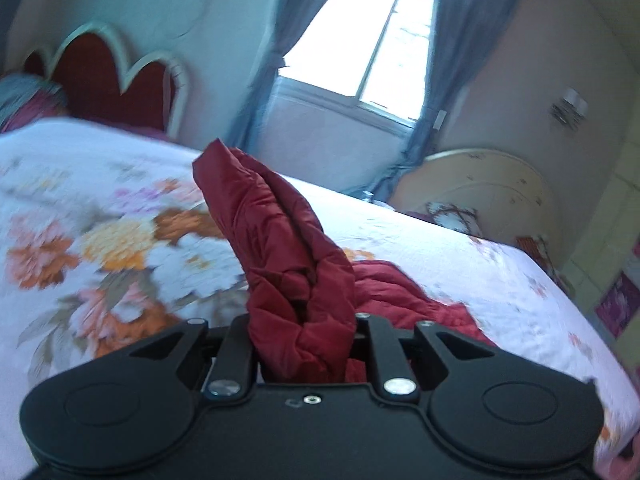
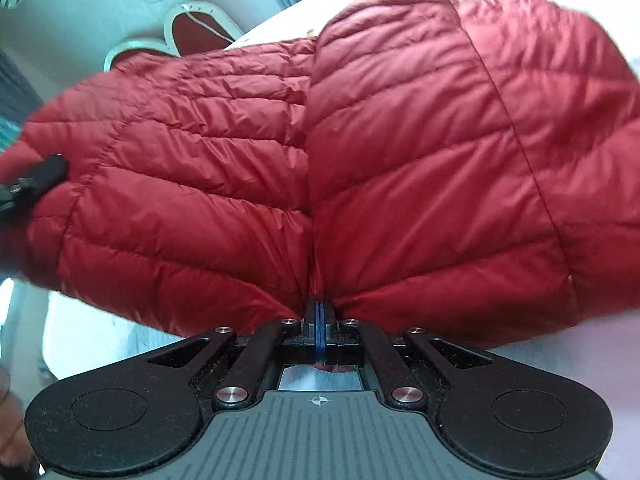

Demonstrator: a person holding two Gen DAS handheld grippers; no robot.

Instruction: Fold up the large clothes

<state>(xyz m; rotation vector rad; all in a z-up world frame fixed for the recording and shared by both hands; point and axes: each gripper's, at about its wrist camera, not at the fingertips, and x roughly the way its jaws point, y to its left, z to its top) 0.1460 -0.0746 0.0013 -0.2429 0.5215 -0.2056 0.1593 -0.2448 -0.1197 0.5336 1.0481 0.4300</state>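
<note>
A dark red quilted puffer jacket [image 2: 360,160] fills the right wrist view, held up with its quilted panels spread. My right gripper [image 2: 319,312] is shut on its edge at the middle seam. My left gripper [image 1: 302,344] is shut on a bunched fold of the same jacket [image 1: 288,256], which stands up between its fingers; the fingertips are hidden in the cloth. The left gripper also shows in the right wrist view [image 2: 36,184], clamped on the jacket's left edge. More red cloth lies on the bed [image 1: 400,292].
A bed with a white floral cover [image 1: 100,240] lies below. A red heart-shaped headboard [image 1: 104,68] stands at the far left, a bright window with grey curtains [image 1: 360,40] beyond. A round cream board [image 1: 480,196] leans at the bed's far right.
</note>
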